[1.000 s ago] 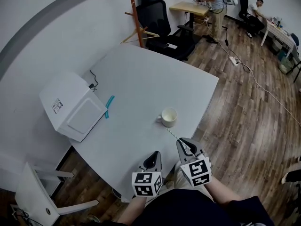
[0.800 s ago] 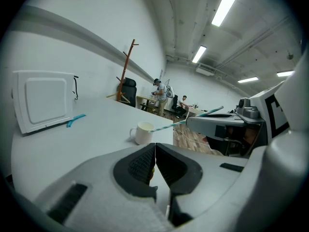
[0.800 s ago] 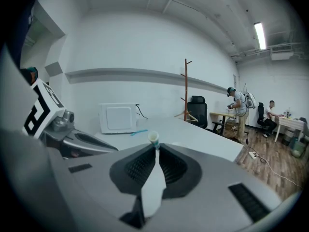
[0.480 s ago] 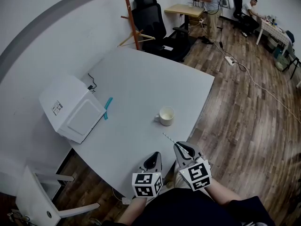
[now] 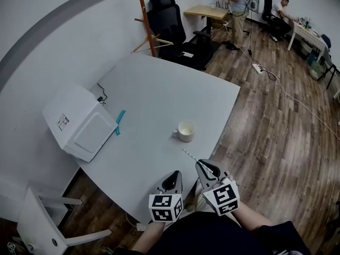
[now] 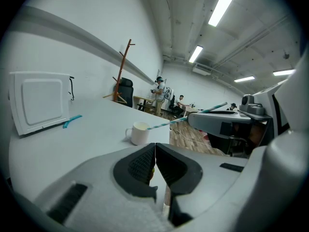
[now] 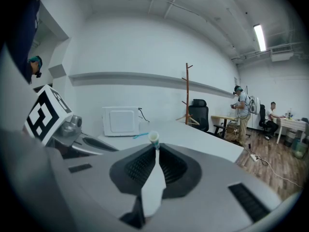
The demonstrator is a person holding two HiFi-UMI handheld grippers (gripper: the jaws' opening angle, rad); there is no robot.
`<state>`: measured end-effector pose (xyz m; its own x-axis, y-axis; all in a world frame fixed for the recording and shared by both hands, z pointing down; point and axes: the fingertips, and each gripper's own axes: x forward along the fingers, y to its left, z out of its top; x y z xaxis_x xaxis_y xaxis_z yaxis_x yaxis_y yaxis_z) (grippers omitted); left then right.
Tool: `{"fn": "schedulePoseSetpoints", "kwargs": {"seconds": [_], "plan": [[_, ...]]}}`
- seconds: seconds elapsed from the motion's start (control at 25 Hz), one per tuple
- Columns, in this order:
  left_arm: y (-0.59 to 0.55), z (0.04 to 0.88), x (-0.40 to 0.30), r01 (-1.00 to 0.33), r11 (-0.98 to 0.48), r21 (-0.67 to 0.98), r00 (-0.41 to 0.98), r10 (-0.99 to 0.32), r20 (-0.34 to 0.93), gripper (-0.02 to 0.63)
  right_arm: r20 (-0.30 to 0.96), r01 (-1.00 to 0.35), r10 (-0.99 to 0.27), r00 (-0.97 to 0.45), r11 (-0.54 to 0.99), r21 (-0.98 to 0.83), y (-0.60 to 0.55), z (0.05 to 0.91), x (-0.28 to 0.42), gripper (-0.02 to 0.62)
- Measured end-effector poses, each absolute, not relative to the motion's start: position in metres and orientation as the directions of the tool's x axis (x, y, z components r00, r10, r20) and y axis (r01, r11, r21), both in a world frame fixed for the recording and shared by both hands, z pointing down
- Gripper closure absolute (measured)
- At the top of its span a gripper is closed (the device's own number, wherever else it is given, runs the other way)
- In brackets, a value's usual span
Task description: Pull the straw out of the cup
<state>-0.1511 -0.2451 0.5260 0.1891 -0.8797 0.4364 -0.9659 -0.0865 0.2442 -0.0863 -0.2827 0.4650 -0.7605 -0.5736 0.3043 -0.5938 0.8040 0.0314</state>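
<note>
White cup (image 5: 186, 131) on table (image 5: 159, 89), striped straw (image 5: 188, 155) outside it, in right tongs (image 5: 201, 163)

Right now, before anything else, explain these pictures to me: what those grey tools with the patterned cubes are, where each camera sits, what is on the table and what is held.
There is no robot here. A person holds a two-jaw gripper in each hand; the patterned cubes are part of them. The head view comes from a camera on the person's head, looking down: the left gripper and right gripper show at the bottom. The other two views come from cameras riding on each gripper, looking along its jaws. On the white table are a cup, a white box-shaped appliance and a small teal item. The right gripper is shut on a striped straw, whose free end is clear of the cup. The left gripper's jaws are together with nothing between them.
</note>
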Motion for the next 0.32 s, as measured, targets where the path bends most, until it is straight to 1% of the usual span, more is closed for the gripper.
{"fn": "schedulePoseSetpoints", "kwargs": {"seconds": [0.32], "plan": [[-0.2470, 0.5273, -0.1484, -0.965, -0.097, 0.242, 0.198, -0.877, 0.437, 0.588, 0.284, -0.594, -0.577, -0.766, 0.804, 0.030, -0.2843, 0.4620, -0.0853, 0.552]]}}
